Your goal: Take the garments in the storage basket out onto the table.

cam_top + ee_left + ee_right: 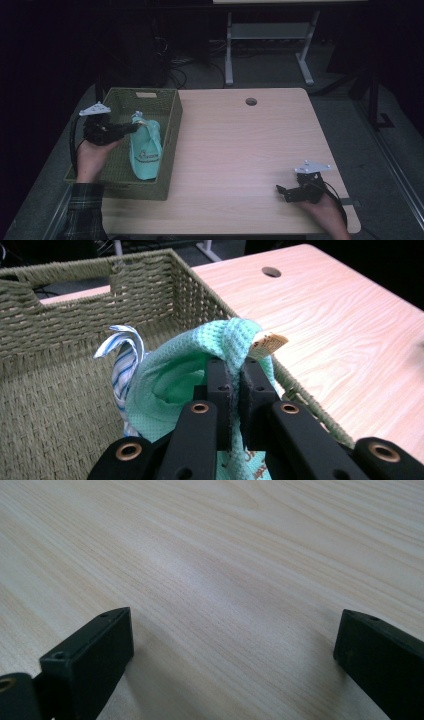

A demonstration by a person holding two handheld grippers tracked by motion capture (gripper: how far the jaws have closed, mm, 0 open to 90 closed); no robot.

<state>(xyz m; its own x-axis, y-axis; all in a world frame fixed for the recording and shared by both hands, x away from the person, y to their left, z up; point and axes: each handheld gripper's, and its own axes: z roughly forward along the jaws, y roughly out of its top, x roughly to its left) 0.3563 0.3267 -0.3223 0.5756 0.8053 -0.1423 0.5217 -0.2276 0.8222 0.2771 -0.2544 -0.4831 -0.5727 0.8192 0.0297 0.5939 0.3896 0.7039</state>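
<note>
A: Hanging from the left gripper: a mint-green cloth, pinched at its top fold. Fingers clenched tight on the fabric, almost no gap between the pads.

B: Where is it relative to the basket?

A: Inside it, near the basket's right wall. The cloth droops from the pinch down toward the basket floor; lower end looks to rest there, can't confirm contact. A tan tag sticks out at the top of the fold, just past the fingertips.

B: Anything else in the basket?

A: A blue-and-white striped cloth, just beside the green one on the side away from the basket's right wall, partly behind it. Touching, as far as the left gripper view shows.

B: Right side?

A: Right gripper is well apart from the basket, down near the worktop's front right corner. Fingers released, spread wide, nothing between them, bare wood under them.

B: Basket placement?

A: At the worktop's left edge, overhanging it a bit. A round cable hole sits toward the far edge, right of the basket.
</note>
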